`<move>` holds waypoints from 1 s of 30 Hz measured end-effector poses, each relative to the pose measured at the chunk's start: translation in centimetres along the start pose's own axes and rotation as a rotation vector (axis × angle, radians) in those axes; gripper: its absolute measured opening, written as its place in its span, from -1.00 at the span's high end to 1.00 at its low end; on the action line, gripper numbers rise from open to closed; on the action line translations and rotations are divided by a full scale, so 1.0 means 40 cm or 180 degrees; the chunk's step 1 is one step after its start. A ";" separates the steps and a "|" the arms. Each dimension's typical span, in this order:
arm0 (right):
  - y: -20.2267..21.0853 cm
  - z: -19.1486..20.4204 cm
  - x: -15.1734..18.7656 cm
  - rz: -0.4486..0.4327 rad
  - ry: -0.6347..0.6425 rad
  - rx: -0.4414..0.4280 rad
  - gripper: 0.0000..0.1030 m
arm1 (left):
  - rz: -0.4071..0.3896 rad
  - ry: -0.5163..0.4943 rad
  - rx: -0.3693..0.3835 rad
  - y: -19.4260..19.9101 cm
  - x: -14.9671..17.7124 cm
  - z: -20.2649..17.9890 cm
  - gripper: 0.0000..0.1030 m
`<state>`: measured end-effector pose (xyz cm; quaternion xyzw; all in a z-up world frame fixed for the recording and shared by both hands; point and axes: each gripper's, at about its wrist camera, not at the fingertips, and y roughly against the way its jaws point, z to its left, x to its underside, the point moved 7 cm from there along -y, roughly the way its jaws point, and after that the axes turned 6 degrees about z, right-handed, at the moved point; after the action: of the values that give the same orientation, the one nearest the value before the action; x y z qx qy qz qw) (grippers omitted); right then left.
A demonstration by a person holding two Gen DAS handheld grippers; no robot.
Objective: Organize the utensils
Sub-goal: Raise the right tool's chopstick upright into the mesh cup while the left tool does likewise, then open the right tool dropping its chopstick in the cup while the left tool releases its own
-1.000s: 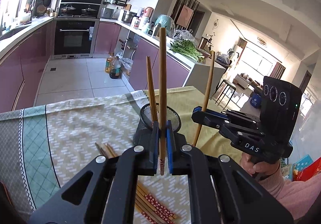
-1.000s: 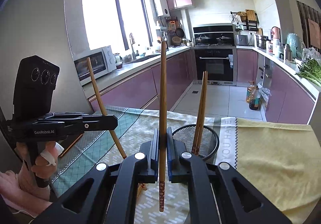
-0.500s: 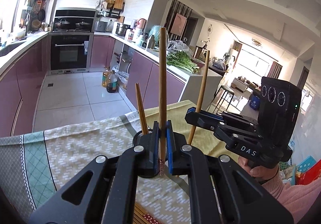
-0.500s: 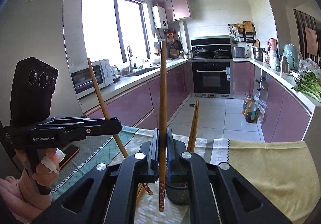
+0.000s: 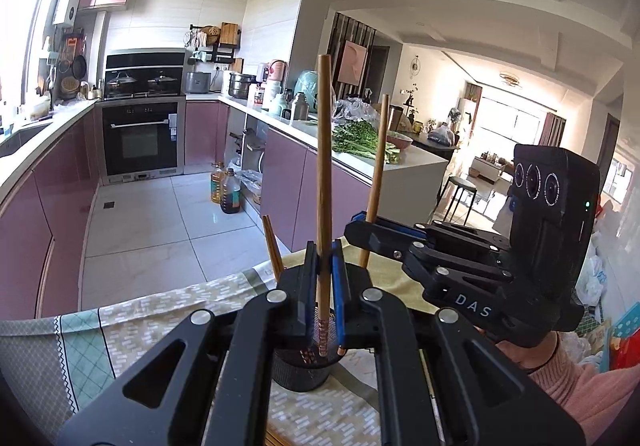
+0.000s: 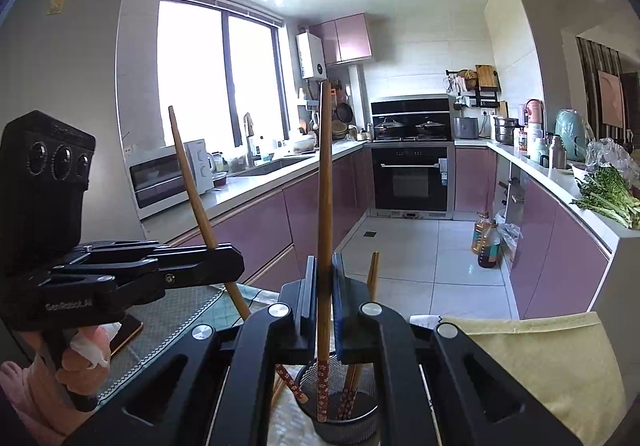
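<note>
Left gripper [image 5: 324,278] clamped on one long brown wooden chopstick [image 5: 324,166], held near upright, its red patterned tip hanging at the mouth of the black wire-mesh holder cup [image 5: 300,374] on the patterned tablecloth [image 5: 140,326]. Right gripper [image 6: 324,286] likewise pinched on a second wooden chopstick [image 6: 325,186], upright, patterned end just over the cup's rim, with other chopsticks [image 6: 372,278] standing inside. The two grippers sit close, side by side above the cup; a pink sleeve [image 5: 580,386] shows behind the right one.
</note>
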<state>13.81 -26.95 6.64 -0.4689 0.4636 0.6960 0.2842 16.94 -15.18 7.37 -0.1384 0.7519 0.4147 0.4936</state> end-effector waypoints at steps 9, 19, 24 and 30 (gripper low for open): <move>-0.063 -0.013 0.029 0.0115 -0.0028 0.0116 0.89 | 0.0190 0.0001 -0.0129 -0.070 0.025 0.008 0.86; -0.119 -0.040 0.066 0.0308 -0.0021 0.0225 0.89 | 0.0417 -0.0032 -0.0196 -0.143 0.055 0.031 0.86; -0.148 -0.044 0.110 0.0591 -0.0067 0.0169 0.89 | 0.0622 -0.0084 -0.0149 -0.176 0.094 0.037 0.86; -0.184 -0.046 0.157 0.0935 -0.0091 0.0137 0.89 | 0.0865 -0.0039 -0.0081 -0.219 0.135 0.055 0.86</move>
<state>18.13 -25.88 -2.15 -0.3798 0.5380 0.7266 0.1958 21.17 -17.82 -1.90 -0.0390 0.7553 0.4880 0.4357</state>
